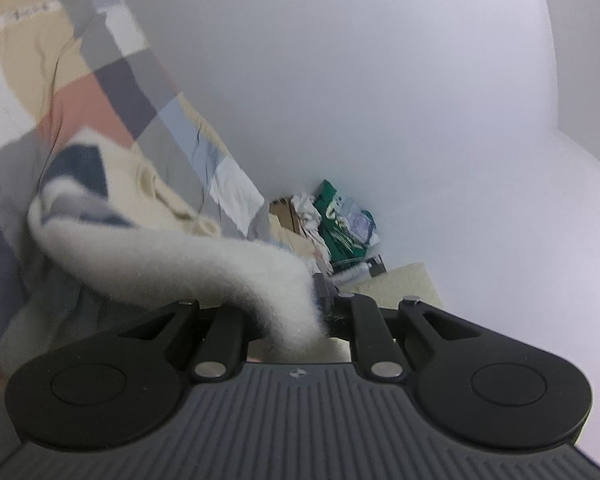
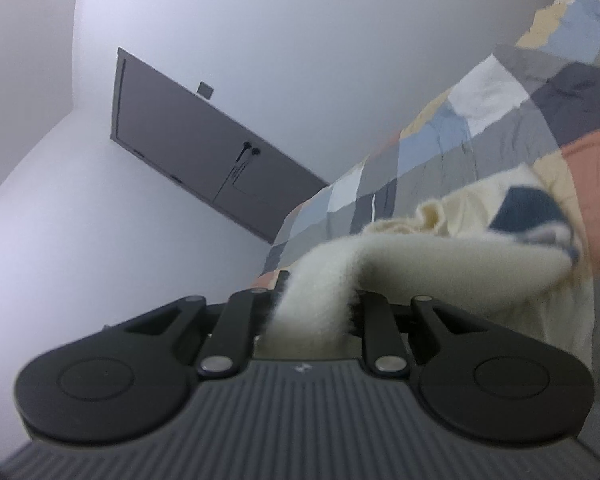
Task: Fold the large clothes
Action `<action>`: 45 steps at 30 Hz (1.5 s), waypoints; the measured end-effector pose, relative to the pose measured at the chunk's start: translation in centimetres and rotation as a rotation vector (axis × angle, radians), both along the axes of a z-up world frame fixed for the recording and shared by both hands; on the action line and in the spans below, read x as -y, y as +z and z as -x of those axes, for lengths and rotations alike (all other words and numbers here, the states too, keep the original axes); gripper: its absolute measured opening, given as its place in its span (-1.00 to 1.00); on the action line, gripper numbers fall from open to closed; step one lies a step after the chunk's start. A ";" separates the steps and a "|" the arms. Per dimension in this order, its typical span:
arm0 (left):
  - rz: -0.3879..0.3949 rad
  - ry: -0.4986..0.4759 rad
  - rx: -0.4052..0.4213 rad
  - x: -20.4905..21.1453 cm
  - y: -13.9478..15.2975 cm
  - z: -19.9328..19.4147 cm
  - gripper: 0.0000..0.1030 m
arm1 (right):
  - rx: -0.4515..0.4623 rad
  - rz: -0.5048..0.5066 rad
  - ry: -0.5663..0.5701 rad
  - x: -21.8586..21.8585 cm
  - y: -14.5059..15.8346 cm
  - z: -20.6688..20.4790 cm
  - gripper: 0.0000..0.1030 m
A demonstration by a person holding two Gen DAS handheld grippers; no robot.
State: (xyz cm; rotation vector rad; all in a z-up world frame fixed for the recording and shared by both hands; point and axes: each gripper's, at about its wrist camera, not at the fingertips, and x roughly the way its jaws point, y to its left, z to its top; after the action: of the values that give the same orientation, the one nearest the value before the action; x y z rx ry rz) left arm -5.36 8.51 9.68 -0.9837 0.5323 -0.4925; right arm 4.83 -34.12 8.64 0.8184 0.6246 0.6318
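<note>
Low centre of both wrist views, left tongs (image 1: 320, 312) and right tongs (image 2: 316, 312) each pinched tight on the fleecy cream garment (image 1: 172, 252) — lifted off the patchwork bed (image 2: 480, 132), sagging between them.

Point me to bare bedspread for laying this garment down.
Bare patchwork bedspread runs between the white wall and the cream garment. Crowded: the clothes pile in the corner past the bed's end.

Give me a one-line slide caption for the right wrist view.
Right gripper clamped on a cream fleece garment, lifted above a patchwork quilt, grey door behind.
</note>
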 end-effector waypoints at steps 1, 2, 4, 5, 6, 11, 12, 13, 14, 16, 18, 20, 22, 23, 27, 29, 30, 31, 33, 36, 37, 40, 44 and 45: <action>-0.029 0.014 0.003 0.3 0.0 -1.0 -0.72 | -0.009 -0.008 -0.008 0.1 -0.3 -0.8 -0.60; -0.065 0.025 0.006 0.5 0.0 -1.9 -0.71 | -0.021 -0.019 -0.013 0.1 -0.7 -1.8 -0.60; -0.128 0.055 -0.002 0.9 0.2 -4.2 -0.71 | -0.035 -0.022 -0.019 -0.1 -1.3 -3.2 -0.60; -0.140 0.063 -0.007 0.9 0.1 -5.3 -0.71 | -0.042 -0.018 -0.026 -0.3 -1.6 -4.1 -0.60; -0.158 0.073 -0.010 0.9 0.0 -6.7 -0.71 | -0.049 -0.014 -0.036 -0.6 -1.9 -5.0 -0.60; -0.209 0.135 -0.016 1.0 -1.5 -13.2 -0.71 | -0.091 -0.040 -0.113 -1.3 -3.7 -10.3 -0.59; -0.229 0.143 -0.014 1.1 -1.7 -14.4 -0.71 | -0.097 -0.040 -0.127 -1.5 -4.2 -11.2 -0.59; -0.241 0.153 -0.016 1.1 -2.1 -15.7 -0.71 | -0.100 -0.040 -0.136 -1.7 -4.5 -12.2 -0.59; -0.248 0.163 -0.014 1.2 -2.5 -17.1 -0.71 | -0.102 -0.041 -0.144 -1.9 -5.0 -13.3 -0.59; -0.254 0.171 -0.013 1.0 -3.6 -19.6 -0.71 | -0.108 -0.043 -0.160 -2.2 -6.2 -15.5 -0.59; -0.258 0.176 -0.034 0.7 -5.2 -22.0 -0.71 | -0.126 -0.041 -0.167 -2.4 -7.7 -17.5 -0.58; -0.261 0.177 -0.061 0.4 -7.0 -24.3 -0.71 | -0.146 -0.038 -0.169 -2.7 -9.5 -19.3 -0.58; -0.259 0.174 -0.101 -0.2 -9.2 -26.6 -0.71 | -0.168 -0.022 -0.165 -3.0 -11.3 -20.9 -0.58; -0.257 0.171 -0.127 -0.5 -10.4 -27.8 -0.71 | -0.175 -0.010 -0.159 -3.2 -12.0 -21.7 -0.58; -0.240 0.161 -0.219 -1.7 -14.9 -31.5 -0.70 | -0.240 0.028 -0.151 -3.9 -15.4 -24.5 -0.57; -0.237 0.155 -0.269 -2.1 -16.9 -33.0 -0.70 | -0.289 0.034 -0.151 -4.1 -17.1 -26.0 -0.56; -0.241 0.153 -0.280 -2.3 -17.6 -33.6 -0.68 | -0.306 0.040 -0.149 -4.2 -18.0 -26.7 -0.56; -0.247 0.150 -0.291 -2.3 -18.2 -34.1 -0.66 | -0.321 0.048 -0.150 -4.3 -18.7 -27.2 -0.56; -0.257 0.150 -0.313 -2.4 -19.2 -34.8 -0.65 | -0.349 0.056 -0.148 -4.5 -20.0 -28.0 -0.56; -0.279 0.143 -0.316 -2.3 -19.6 -35.3 -0.65 | -0.368 0.041 -0.145 -4.3 -20.9 -28.4 -0.56; -0.286 0.140 -0.313 -2.2 -19.6 -35.3 -0.65 | -0.368 0.038 -0.146 -4.3 -20.9 -28.3 -0.56; -0.295 0.125 -0.292 -1.8 -19.2 -34.9 -0.62 | -0.359 0.039 -0.146 -4.3 -20.3 -27.6 -0.55; -0.297 0.112 -0.260 -1.4 -17.7 -33.0 0.04 | -0.348 0.004 -0.133 -4.1 -19.3 -26.5 0.03; -0.303 0.118 -0.240 -1.3 -17.2 -32.4 0.34 | -0.335 -0.009 -0.127 -4.0 -18.8 -25.9 0.36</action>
State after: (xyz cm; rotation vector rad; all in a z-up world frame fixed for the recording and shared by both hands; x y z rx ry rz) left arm 27.06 9.78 -7.50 -0.7808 0.7359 -0.1807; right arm 30.70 -30.09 -10.20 0.9738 0.8662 0.3834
